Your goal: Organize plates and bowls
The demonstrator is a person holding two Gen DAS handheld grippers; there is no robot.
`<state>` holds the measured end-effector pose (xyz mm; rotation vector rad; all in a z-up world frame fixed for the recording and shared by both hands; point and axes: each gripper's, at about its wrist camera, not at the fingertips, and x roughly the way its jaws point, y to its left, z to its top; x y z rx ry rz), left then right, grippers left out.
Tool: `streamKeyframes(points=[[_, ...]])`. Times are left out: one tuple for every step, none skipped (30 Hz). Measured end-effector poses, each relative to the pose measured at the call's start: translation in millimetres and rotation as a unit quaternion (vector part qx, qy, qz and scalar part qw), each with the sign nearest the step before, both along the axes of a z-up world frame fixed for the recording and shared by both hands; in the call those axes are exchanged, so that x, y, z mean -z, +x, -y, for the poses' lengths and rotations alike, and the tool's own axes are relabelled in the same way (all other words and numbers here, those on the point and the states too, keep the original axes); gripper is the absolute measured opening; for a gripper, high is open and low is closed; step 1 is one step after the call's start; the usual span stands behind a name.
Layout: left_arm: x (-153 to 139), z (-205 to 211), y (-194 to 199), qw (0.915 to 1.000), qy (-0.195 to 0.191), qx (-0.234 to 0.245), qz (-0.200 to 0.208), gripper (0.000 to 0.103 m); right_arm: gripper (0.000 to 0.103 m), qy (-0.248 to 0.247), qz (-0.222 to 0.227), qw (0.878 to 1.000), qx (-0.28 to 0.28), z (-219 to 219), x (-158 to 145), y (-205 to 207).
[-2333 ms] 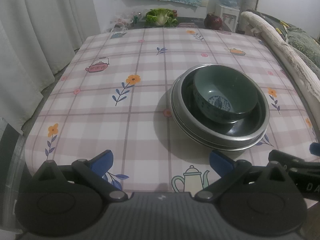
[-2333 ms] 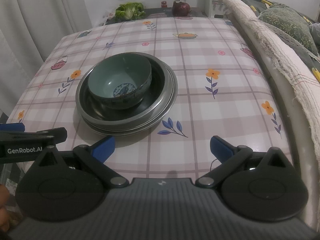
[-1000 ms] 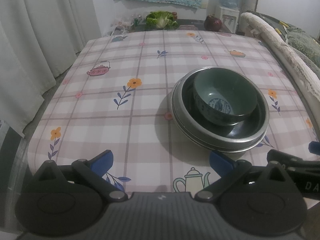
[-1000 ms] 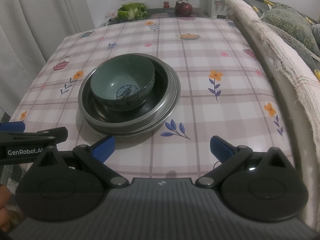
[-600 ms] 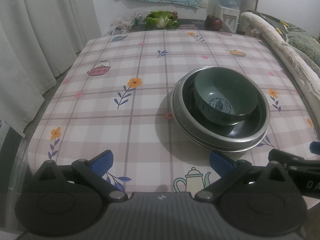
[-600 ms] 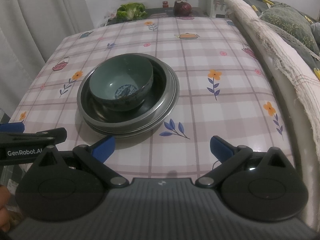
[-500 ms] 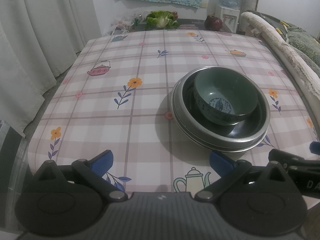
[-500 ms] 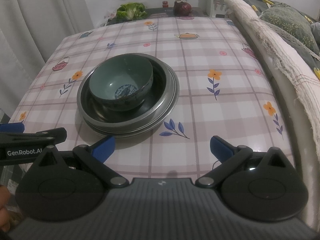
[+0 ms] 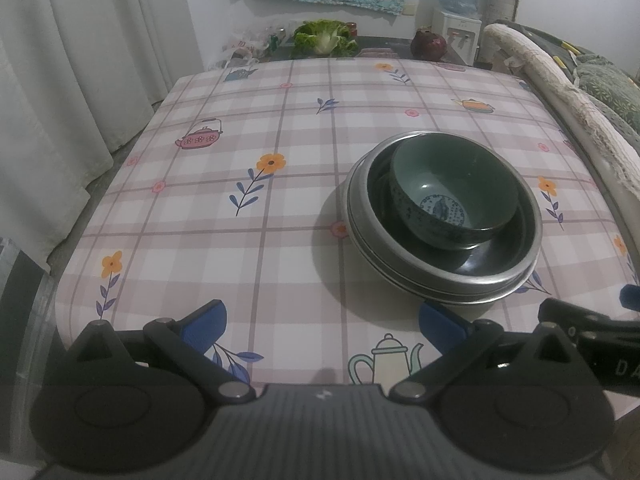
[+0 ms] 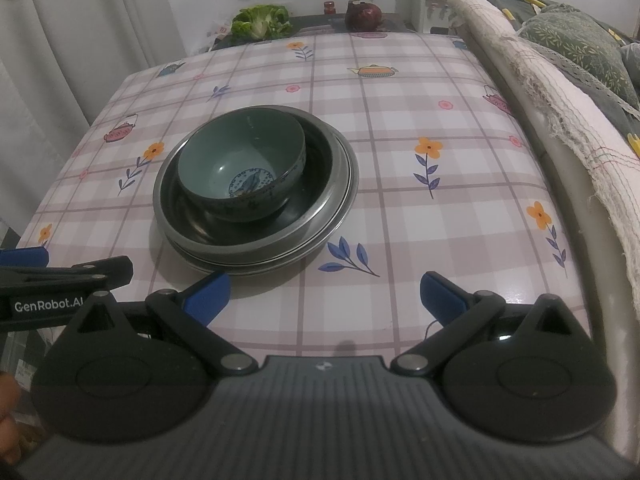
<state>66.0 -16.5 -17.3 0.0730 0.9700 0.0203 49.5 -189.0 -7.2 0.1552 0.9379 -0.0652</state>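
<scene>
Here the green bowl [image 10: 244, 168] sits beyond the gaping right claw [image 10: 324, 294], apart

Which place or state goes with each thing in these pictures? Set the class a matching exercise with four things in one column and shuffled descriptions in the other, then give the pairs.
Things:
1. green bowl
2. metal plates
3. leafy vegetable
4. right hand-held gripper

Descriptions:
A. beyond the table's far edge
B. open, holding nothing
C. stacked directly on the tablecloth
D. sitting in the dark dish on top of the stack

Pairs: 1-D, 2-C, 3-A, 4-B
</scene>
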Motion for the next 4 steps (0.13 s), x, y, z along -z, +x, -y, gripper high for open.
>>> streamKeyframes(points=[[0.9,-0.6,-0.2,1.0,0.0,0.0,0.0,0.103,0.102,0.0,0.0,1.0,0.0,0.1,0.0,-0.1],[1.7,-1.1,-0.3,1.0,-0.001,-0.001,0.0,0.103,0.102,0.0,0.0,1.0,0.0,0.1,-0.1,-0.1],[1.8,-1.2,-0.3,1.0,0.0,-0.001,0.0,0.103,0.102,0.0,0.0,1.0,0.0,0.1,0.0,-0.1],[2.1,-1.5,-0.4,1.0,-0.001,-0.001,0.0,0.103,0.102,0.0,0.001,1.0,0.0,0.0,0.0,0.0]])
